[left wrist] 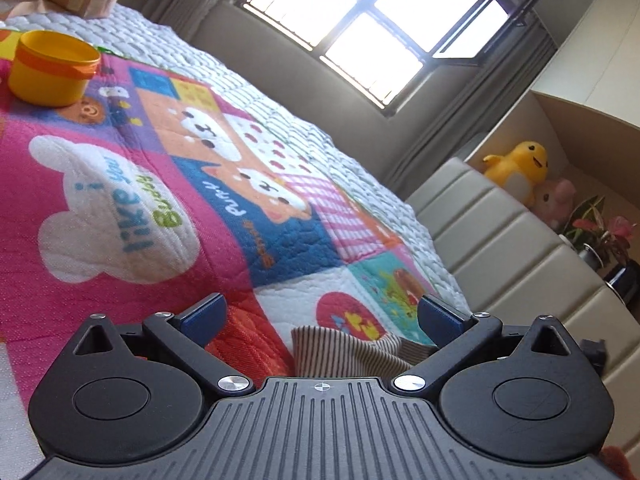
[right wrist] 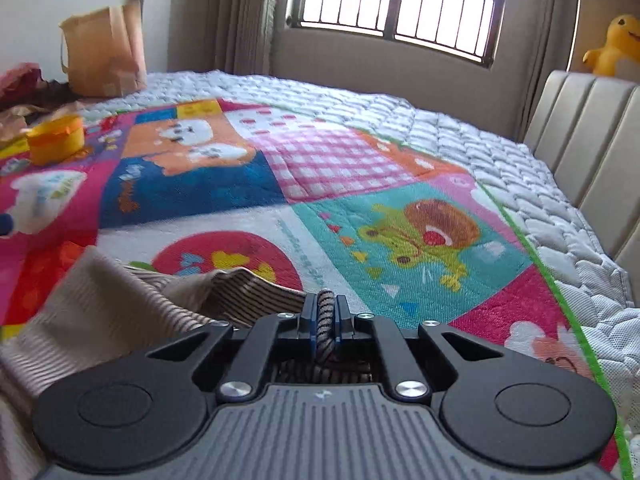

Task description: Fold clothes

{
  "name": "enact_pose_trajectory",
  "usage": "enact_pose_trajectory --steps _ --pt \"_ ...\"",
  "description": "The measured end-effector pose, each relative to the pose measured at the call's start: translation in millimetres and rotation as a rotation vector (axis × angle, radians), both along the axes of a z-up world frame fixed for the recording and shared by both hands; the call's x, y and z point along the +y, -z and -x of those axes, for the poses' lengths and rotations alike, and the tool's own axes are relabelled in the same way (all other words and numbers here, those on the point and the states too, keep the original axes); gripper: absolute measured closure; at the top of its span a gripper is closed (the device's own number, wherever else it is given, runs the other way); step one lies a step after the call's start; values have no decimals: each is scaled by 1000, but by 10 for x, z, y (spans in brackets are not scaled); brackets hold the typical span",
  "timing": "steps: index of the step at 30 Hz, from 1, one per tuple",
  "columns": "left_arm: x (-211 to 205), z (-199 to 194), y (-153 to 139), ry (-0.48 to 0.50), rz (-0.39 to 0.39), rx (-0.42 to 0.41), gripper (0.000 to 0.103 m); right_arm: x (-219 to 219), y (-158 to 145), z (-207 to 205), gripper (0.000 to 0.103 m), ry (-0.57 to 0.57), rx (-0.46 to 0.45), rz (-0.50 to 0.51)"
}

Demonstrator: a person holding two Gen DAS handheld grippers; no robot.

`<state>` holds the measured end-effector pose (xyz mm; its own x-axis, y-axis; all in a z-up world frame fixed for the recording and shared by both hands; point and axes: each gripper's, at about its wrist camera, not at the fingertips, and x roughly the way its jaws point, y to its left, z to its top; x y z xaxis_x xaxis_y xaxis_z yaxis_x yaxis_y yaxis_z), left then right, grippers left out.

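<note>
A beige and brown striped garment (right wrist: 120,304) lies crumpled on a colourful cartoon quilt (right wrist: 340,168) on the bed. My right gripper (right wrist: 325,312) is shut on a bunched fold of the striped garment, which runs off to the left below it. In the left wrist view my left gripper (left wrist: 320,314) is open and empty, its blue pads wide apart. A corner of the striped garment (left wrist: 344,352) lies between and just below them on the quilt (left wrist: 132,184).
A yellow plastic tub (left wrist: 52,68) stands on the quilt at the far left and also shows in the right wrist view (right wrist: 56,140). A brown paper bag (right wrist: 104,52) stands at the bed's far corner. A beige padded headboard (right wrist: 588,140) runs along the right. A window (right wrist: 396,4) is behind.
</note>
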<state>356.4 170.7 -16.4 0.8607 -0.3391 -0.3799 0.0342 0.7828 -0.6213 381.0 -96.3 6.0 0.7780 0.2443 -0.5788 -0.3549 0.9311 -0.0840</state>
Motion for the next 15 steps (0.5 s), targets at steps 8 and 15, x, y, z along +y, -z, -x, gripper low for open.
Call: enact_pose_trajectory --steps 8,15 --pt "-97 181 -181 114 71 -113 0 -464 -513 1398 98 -67 -22 -211" --pt "-586 530 -171 272 -76 -69 0 -537 -37 1948 97 -93 154 -246"
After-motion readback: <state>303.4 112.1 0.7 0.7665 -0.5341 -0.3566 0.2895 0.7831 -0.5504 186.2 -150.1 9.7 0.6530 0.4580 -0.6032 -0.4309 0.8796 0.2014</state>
